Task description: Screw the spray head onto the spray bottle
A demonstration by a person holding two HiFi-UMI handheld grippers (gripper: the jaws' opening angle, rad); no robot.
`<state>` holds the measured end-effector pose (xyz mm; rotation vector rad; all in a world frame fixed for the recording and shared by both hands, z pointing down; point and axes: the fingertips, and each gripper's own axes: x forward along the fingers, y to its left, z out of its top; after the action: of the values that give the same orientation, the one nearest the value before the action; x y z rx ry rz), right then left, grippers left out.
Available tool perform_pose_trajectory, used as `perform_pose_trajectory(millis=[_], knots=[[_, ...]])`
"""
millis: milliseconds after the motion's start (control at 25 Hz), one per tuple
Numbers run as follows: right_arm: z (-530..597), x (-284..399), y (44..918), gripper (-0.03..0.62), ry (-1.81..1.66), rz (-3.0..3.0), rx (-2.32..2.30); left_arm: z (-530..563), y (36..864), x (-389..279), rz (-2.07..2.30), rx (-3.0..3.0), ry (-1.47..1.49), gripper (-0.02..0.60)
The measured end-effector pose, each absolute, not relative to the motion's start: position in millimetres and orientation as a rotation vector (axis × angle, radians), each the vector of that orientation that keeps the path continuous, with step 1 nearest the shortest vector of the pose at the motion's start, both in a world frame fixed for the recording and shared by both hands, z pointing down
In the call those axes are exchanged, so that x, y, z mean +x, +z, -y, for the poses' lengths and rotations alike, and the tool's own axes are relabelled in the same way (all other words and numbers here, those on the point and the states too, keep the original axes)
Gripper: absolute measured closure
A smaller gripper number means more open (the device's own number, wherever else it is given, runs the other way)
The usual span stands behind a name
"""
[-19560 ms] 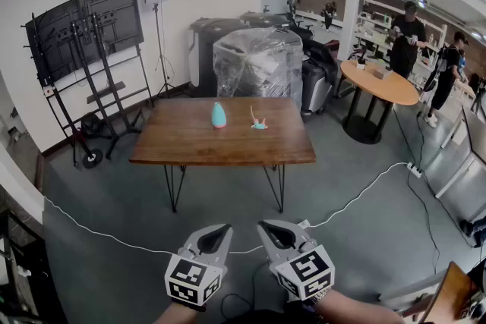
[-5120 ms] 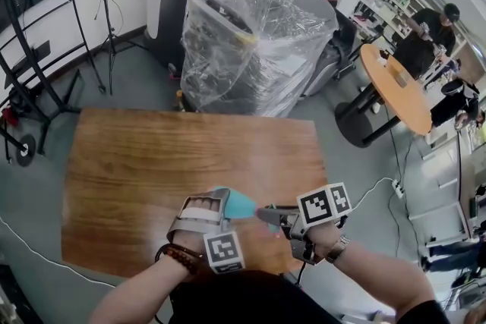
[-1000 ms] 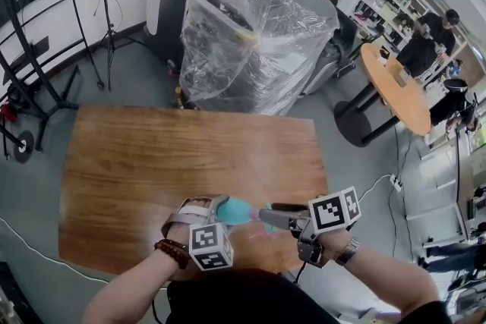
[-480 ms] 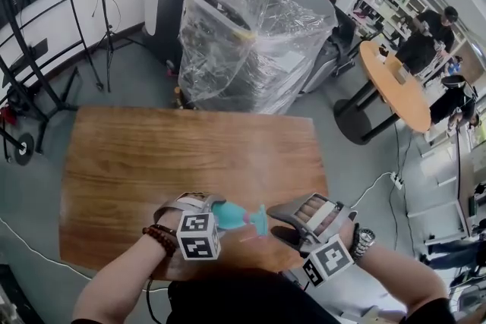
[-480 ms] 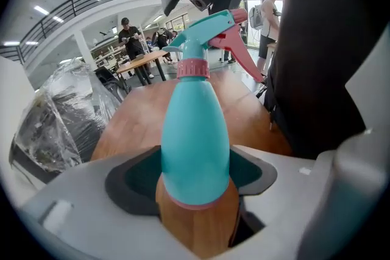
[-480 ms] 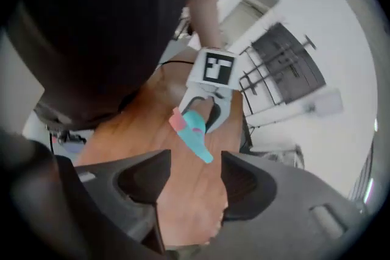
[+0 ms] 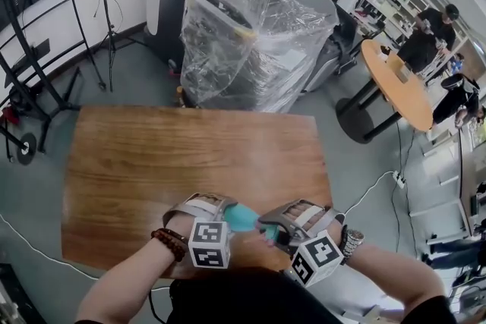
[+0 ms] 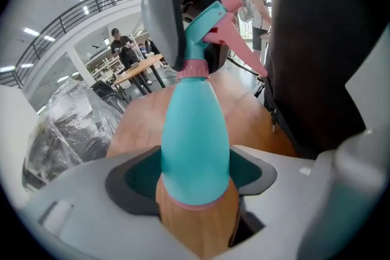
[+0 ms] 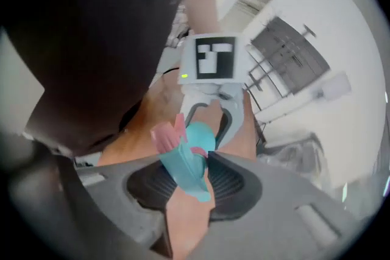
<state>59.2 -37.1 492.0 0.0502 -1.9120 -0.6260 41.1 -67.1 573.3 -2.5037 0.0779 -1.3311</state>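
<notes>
The left tongs were clamped round the wide lower body of the teal spray bottle. They held it tipped over the near edge of the tabletop, neck pointing right, likely so that the bottle would not spin while the head was turned. The spray head sat on the neck, its pink trigger sticking out. The right tongs had just been closing with the head between them. Their pads appeared to press on its teal stem, though the angle left that a little unsure. That looked like a grip taken for a twist, so the thread was probably only partly run down. Slipping on the narrow stem seemed the main risk.
</notes>
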Motion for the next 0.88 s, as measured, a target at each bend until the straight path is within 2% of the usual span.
perform_pose_trajectory(millis=[280,400,520,640,760,880], knots=[[79.7,69.8,482.0,0.477,0.833,2.204,0.619,89.3,562.4,42.9,-0.339,-2.456,-1.273,0.219],[83.5,73.8,485.1,0.477,1.158,2.146,0.726,89.3,565.1,43.3,-0.375,-2.454,-1.280,0.219],[84.2,74.9,487.0,0.477,1.257,2.125,0.764,89.3,567.1,43.8,-0.397,-2.456,-1.282,0.219],[86.2,73.4,484.5,0.474,1.201,2.148,0.769,90.0,566.1,44.8,-0.415,-2.478,-1.269,0.219],[91.5,73.2,474.9,0.396,1.113,2.196,0.778,89.9,566.6,44.8,-0.439,-2.520,-1.254,0.219],[97.1,77.8,462.5,0.391,1.032,2.239,0.792,90.9,569.3,41.6,-0.470,-2.582,-1.245,0.219]])
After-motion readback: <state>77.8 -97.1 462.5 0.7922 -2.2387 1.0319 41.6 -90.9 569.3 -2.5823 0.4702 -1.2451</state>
